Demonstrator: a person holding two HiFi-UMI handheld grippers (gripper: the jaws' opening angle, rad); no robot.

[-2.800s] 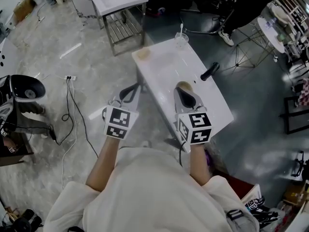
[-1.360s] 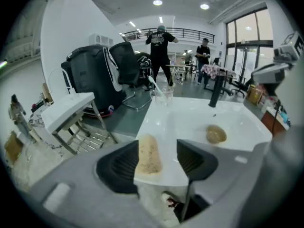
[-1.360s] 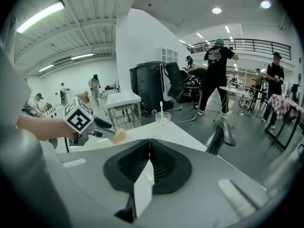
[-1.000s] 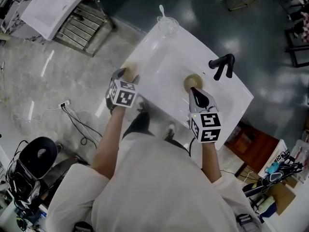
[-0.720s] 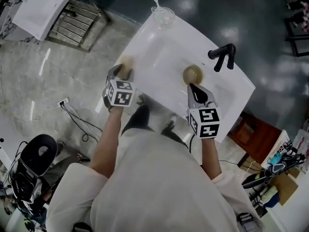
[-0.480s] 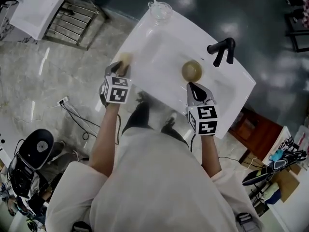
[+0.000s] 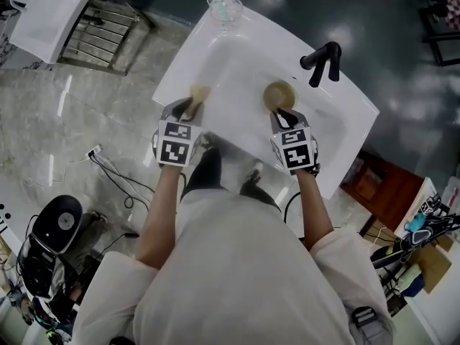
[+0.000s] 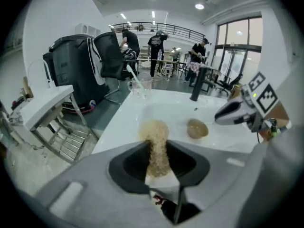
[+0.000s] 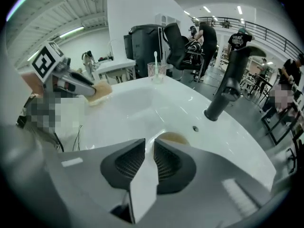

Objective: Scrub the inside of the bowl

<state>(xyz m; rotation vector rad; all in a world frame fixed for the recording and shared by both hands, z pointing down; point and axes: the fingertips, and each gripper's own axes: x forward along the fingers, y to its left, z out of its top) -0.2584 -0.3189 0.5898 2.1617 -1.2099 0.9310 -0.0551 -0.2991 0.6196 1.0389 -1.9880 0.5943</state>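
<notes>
A small tan bowl (image 7: 279,93) sits in the basin of the white sink (image 7: 237,63), near the black faucet (image 7: 321,60). My left gripper (image 7: 190,105) holds a tan sponge (image 7: 199,93) over the sink's left rim. Its jaws have just been closing and now pinch the sponge (image 8: 156,146) between them. My right gripper (image 7: 287,115) hangs just short of the bowl's near edge, jaws shut and empty. In the right gripper view the bowl (image 9: 173,137) peeks out just beyond the fingertips of the right gripper (image 9: 149,144).
A clear glass with a white utensil (image 7: 224,7) stands at the sink's far corner. A drain hole (image 9: 195,128) lies beside the faucet (image 9: 228,84). A metal rack table (image 7: 65,13) stands to the left, and cables (image 7: 108,171) run over the floor.
The left gripper's jaws have closed on the sponge and carried it a little toward the basin. The right gripper has come down closer to the bowl.
</notes>
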